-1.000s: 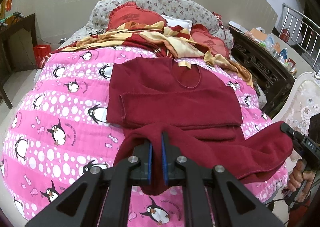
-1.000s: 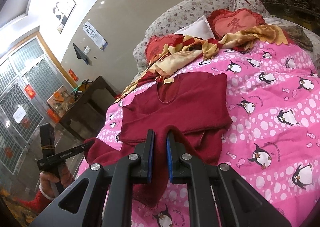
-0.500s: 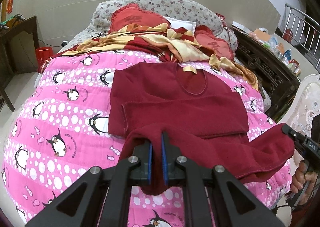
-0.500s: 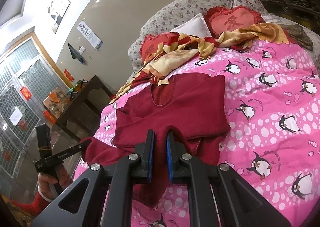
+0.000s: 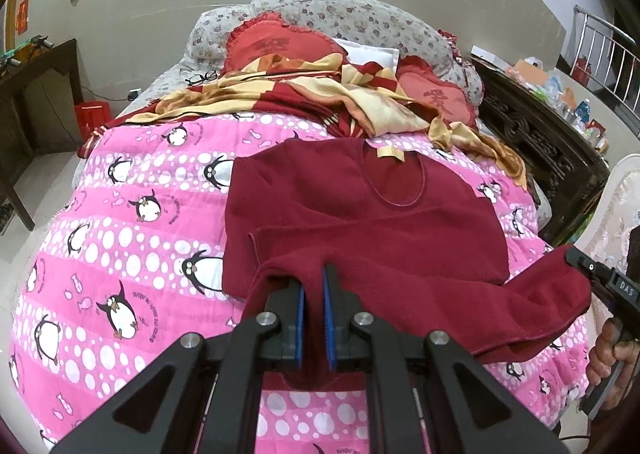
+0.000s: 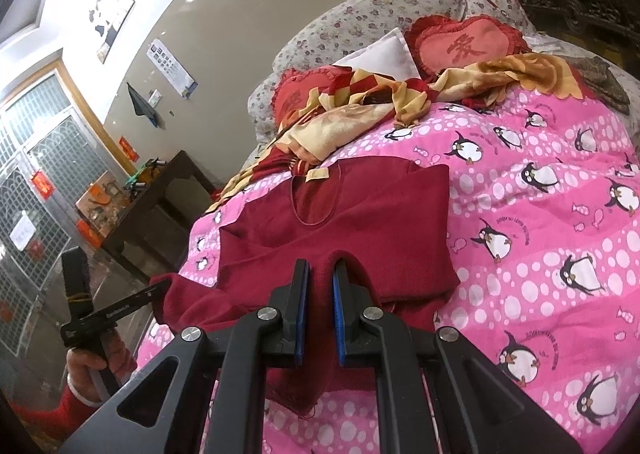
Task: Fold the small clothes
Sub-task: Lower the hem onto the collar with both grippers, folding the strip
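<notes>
A dark red long-sleeved top [image 5: 360,214] lies on the pink penguin quilt [image 5: 120,234], neckline towards the pillows, sleeves folded across the chest. Its bottom hem is lifted off the quilt and doubled over towards the chest. My left gripper [image 5: 314,274] is shut on one corner of that hem. My right gripper [image 6: 320,270] is shut on the other corner of the top [image 6: 340,222]. Each view shows the other gripper from the side with a hand on its handle: the right gripper [image 5: 576,260] at the frame's right, the left gripper [image 6: 160,288] at the frame's left.
A crumpled red and cream blanket [image 5: 320,94] and heart-shaped red cushions [image 5: 276,46] lie at the head of the bed. A dark carved wooden bedside unit [image 5: 552,158] stands along one side, a dark table [image 6: 160,198] on the other. Pink quilt [image 6: 540,214] stretches beside the top.
Both grippers have carried the lifted hem a little towards the neckline, so the fold covers more of the chest. Both grips stay as they were.
</notes>
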Demonstrator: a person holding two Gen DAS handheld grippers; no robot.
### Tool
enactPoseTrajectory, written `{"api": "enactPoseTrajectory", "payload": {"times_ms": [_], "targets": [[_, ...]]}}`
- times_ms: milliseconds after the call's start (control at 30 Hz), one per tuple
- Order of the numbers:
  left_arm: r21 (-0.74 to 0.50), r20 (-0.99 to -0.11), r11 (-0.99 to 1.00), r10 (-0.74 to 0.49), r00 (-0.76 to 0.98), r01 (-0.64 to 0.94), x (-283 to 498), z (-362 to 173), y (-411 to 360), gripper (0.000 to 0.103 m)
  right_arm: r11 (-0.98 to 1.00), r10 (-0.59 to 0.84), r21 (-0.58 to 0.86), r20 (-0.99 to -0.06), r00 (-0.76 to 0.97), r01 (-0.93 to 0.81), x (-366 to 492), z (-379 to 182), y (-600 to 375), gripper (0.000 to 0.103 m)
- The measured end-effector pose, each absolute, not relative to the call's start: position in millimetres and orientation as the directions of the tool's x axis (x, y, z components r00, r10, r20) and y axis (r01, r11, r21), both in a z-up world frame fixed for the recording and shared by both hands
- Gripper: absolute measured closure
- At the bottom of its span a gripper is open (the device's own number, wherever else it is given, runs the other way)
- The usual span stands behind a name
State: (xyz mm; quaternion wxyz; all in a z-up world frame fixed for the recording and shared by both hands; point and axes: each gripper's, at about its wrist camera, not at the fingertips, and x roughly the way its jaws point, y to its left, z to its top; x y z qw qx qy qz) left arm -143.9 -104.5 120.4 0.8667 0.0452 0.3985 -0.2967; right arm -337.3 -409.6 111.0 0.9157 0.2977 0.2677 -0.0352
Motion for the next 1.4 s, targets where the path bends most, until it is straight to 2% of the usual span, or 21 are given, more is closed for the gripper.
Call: {"api": "enactPoseTrajectory", "payload": {"times_ms": [267,500,1400], "targets": [[-0.143,-0.725,0.83,-0.458,0.514,0.539,-131,118,-112,0.095,0.88,0.012,0.387,-0.595,0.804,0.274,-312,111,-403,0.077],[-0.132,-0.726,0.828,-0.455,0.516,0.545,-128,118,-120,0.095,0.891,-0.019,0.342,-0.63,0.776,0.299,-299,108,-405,0.077],[-0.139,-0.702,0.841,-0.457,0.546,0.524,-94,130,-134,0.095,0.893,-0.084,0.292,-0.641,0.763,0.343,-268,113,-421,0.077]]}}
